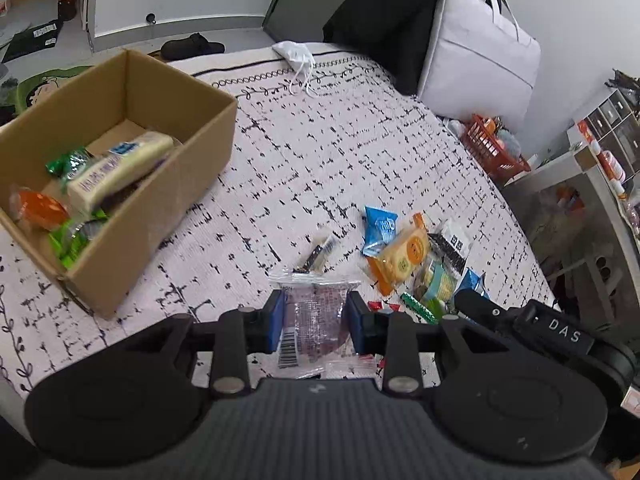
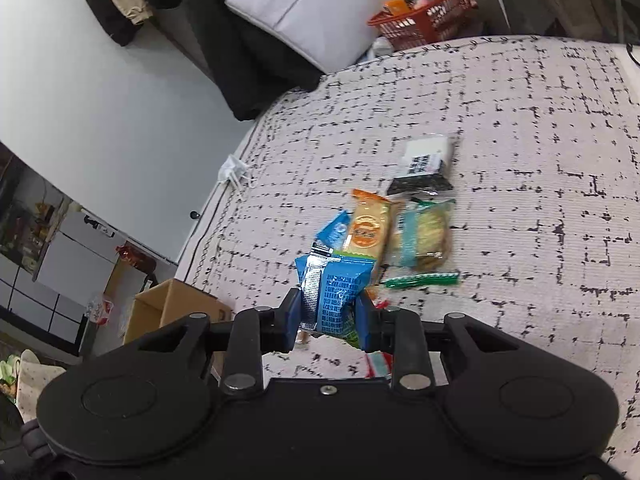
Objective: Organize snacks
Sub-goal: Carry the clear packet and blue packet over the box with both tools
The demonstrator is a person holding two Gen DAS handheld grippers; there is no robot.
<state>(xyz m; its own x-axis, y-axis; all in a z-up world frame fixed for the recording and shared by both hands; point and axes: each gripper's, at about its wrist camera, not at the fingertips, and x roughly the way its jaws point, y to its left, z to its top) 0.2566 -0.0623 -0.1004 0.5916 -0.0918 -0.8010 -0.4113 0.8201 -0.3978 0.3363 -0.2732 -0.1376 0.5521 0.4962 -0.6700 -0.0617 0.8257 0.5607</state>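
**A:** Left tongs first: clamped on a clear snack bag, blue pads squeezing it from both sides, barcode end hanging back toward the camera, zip edge sticking out forward. Lifted clear of the bed, nothing else touching it.

**B:** And the box?

**A:** Cardboard box up and to the left of those tongs, open top, long side running away from the camera. Already stocked: a cream-coloured bar packet, green wrappers, something orange. Reads as a carry over the near rim and a drop, so a leftward swing from here.

**B:** Right side?

**A:** Right tongs pinched on a blue foil packet, held upright, silver seam facing the camera, top edge poking above the pads. Also off the bed. Narrow gap, but full of packet, so not empty.

**B:** Which hand nearer the box?

**A:** Left one, by the look of it. From the right wrist view only a corner of the box shows at the lower left edge, past the edge of the bed. Longer trip for that one.

**B:** Leftovers?

**A:** Small pile just past both tongs: orange biscuit pack, a pale green one, a black-and-white packet, a green stick. Well apart from the box, still waiting.
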